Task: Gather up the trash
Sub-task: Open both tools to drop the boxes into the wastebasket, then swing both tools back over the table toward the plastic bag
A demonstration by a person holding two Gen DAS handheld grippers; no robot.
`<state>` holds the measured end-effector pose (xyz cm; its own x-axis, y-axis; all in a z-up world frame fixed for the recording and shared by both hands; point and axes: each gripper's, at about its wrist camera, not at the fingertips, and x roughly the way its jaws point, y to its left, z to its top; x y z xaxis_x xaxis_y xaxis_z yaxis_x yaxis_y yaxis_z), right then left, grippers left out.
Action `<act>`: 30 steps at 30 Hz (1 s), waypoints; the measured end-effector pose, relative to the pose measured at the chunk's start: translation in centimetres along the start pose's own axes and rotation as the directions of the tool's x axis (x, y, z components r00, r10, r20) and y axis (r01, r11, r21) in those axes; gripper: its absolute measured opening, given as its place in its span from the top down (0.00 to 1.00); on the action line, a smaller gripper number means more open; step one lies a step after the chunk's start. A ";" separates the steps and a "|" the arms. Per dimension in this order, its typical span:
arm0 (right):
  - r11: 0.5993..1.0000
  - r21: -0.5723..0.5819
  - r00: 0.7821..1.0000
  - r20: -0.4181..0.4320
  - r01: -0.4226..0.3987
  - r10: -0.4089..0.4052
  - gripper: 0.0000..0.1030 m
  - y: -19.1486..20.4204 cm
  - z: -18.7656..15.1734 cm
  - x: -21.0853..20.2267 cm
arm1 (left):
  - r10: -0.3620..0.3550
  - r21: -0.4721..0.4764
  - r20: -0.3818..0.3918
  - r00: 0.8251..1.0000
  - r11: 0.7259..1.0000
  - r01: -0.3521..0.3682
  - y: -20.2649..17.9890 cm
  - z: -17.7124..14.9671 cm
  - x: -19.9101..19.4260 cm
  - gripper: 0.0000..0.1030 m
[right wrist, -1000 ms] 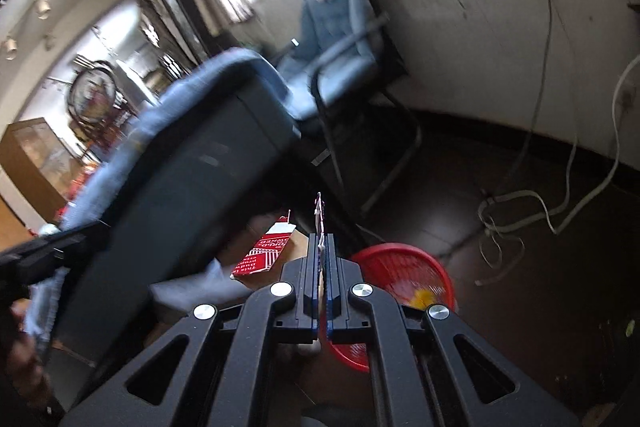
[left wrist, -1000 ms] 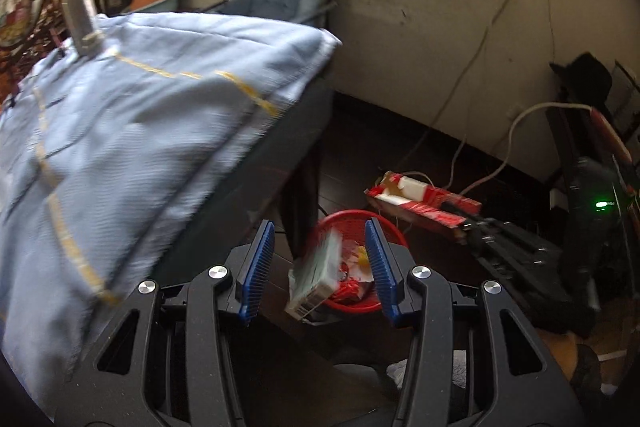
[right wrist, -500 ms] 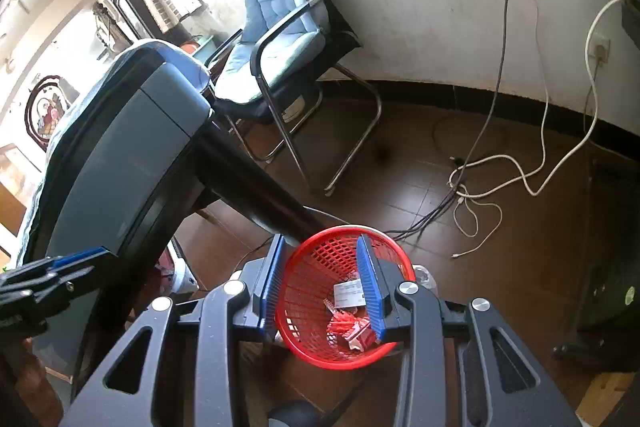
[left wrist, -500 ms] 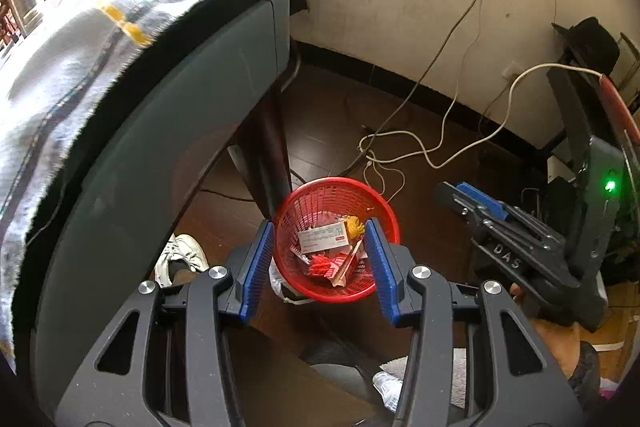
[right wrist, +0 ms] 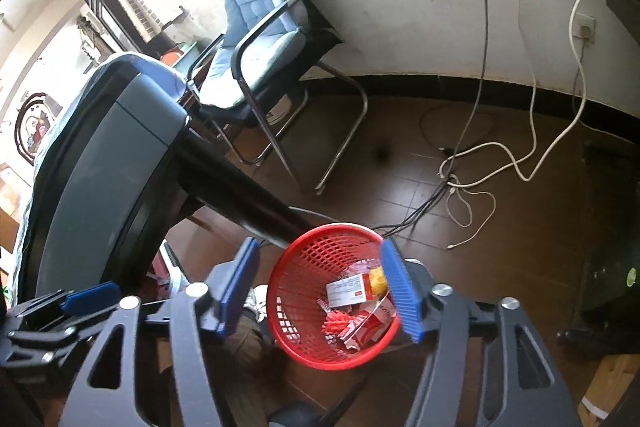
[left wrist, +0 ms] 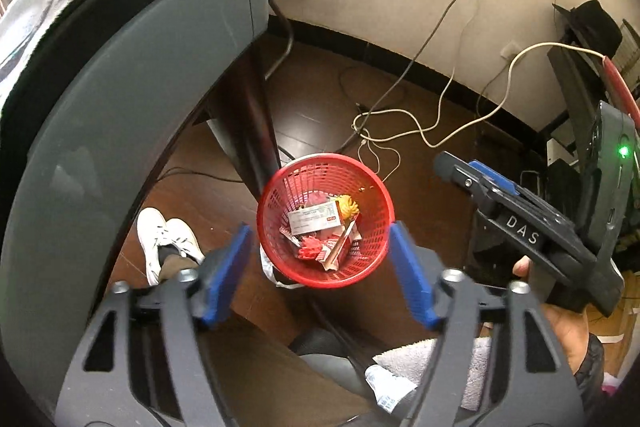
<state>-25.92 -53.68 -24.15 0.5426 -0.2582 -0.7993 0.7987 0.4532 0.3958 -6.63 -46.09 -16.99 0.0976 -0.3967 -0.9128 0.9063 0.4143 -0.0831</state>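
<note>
A red mesh basket (left wrist: 280, 187) stands on the floor beside the table leg, with a white and red carton (left wrist: 314, 219), a yellow piece (left wrist: 348, 207) and red wrappers (left wrist: 310, 249) inside. My left gripper (left wrist: 319, 239) hangs above it with its jaws opening and nothing between the blue pads (left wrist: 224, 279). In the right wrist view the basket (right wrist: 304, 347) also lies below my right gripper (right wrist: 318, 251), whose jaws are opening, empty too. The right gripper (left wrist: 460, 167) shows at the right of the left wrist view, in a person's hand. The left gripper (right wrist: 60, 307) shows at the lower left.
A grey table edge (left wrist: 120, 99) with a blue cloth looms on the left, its dark leg (left wrist: 252, 115) next to the basket. A cushioned chair (right wrist: 260, 39) stands by the wall. Cables (left wrist: 400, 123) lie on the brown floor. White shoes (left wrist: 164, 247) are near the basket.
The left gripper dropped a white carton into the basket and then opened wider. The right gripper, earlier shut on a thin flat piece, has opened. Both views tilted down over the basket.
</note>
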 end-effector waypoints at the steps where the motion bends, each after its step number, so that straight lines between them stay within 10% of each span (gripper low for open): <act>1: 1.000 0.000 1.000 0.007 0.014 -0.014 0.28 0.0 0.0 -0.2 | 0.002 0.002 0.010 1.000 1.000 -0.002 -0.1 0.0 -0.3 0.19; 11: 0.996 -0.038 0.994 0.080 0.076 -0.073 0.07 1.3 0.7 -2.3 | 0.121 0.050 0.130 0.984 0.990 -0.128 -1.2 -0.9 -4.1 0.07; 30: 0.981 -0.191 0.966 0.259 0.031 0.020 0.06 8.0 1.3 -11.1 | 0.209 -0.054 0.323 0.923 0.978 -0.203 1.0 -4.2 -13.9 0.07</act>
<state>-25.16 -48.31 -11.50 0.6075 -0.4615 -0.6465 0.7507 0.5995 0.2775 -8.82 -36.74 -6.04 0.4126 -0.5438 -0.7308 0.8442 0.5296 0.0826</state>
